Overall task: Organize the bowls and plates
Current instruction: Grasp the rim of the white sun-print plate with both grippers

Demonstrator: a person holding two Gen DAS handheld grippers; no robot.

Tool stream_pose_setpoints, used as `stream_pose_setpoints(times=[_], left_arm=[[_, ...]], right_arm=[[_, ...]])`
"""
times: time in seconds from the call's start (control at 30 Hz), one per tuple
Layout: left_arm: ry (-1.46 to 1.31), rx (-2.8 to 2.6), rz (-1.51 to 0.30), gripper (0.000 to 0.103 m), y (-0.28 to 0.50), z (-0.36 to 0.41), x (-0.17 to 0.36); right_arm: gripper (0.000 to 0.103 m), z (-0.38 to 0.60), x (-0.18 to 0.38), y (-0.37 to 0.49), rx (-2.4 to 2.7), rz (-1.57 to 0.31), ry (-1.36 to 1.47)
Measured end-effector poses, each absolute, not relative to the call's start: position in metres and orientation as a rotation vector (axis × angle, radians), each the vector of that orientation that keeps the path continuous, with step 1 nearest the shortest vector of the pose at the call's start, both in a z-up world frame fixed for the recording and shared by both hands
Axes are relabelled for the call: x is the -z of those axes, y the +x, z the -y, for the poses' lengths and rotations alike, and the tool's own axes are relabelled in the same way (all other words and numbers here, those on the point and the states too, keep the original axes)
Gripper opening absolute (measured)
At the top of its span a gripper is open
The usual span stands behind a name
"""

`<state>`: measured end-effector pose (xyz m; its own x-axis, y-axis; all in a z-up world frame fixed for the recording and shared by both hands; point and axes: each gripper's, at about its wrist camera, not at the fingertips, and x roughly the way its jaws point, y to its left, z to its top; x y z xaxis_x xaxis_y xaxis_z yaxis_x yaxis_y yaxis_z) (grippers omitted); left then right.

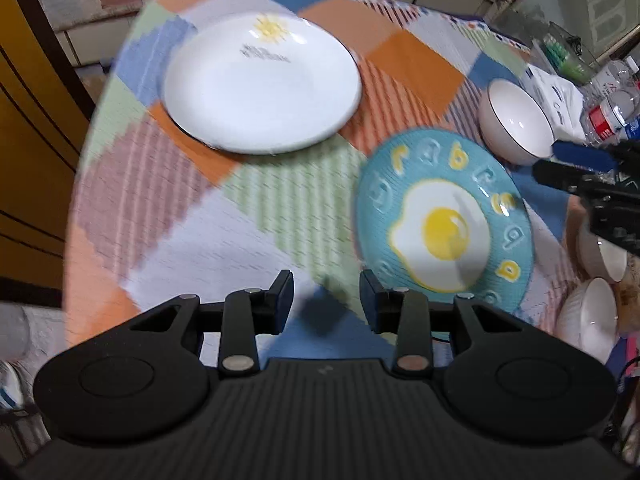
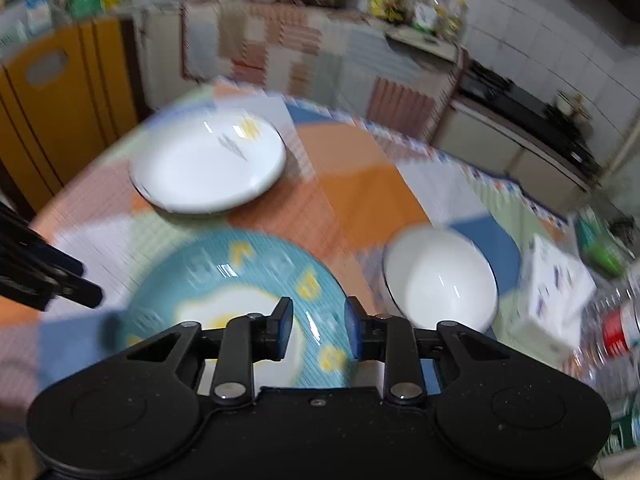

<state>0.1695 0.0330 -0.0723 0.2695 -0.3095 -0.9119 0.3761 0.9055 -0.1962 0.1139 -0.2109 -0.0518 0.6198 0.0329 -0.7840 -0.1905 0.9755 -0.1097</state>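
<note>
A white plate with a yellow flower print lies at the far side of the round table; it also shows in the right wrist view. A blue plate with a fried-egg picture lies nearer, to the right of my left gripper, which is open and empty above the cloth. My right gripper is open and empty, hovering over the blue plate's near edge. A white bowl stands right of it; in the left wrist view it sits behind the blue plate.
Two more white bowls stand at the table's right edge. A white box, water bottles and green items crowd the far right. The table carries a patchwork cloth. Yellow cabinet stands left.
</note>
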Motion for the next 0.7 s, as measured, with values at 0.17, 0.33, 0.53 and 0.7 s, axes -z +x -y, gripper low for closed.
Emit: stream_pose_setpoints(times=[0.17,0.33,0.53,0.7], left_arm=[[0.153,0.413,-1.144,0.042,0.187,-0.049,0.047],[0.254,0.379,-1.105,0.053,0.202,-0.061,0.029],[0.340,0.370,-1.054,0.065,0.228,-0.075,0.024],[0.297,0.389,-0.989,0.070,0.252,-0.079,0.039]], right_arm=[[0.060,0.196,0.032,0.132,-0.236,-0.879,-0.176],[0.068,0.179,0.022,0.161,-0.290,-0.866,-0.208],[0.073,0.170,0.010,0.206,-0.408,-0.856,-0.228],[0.073,0.178,0.027,0.239,-0.357,-0.740,-0.144]])
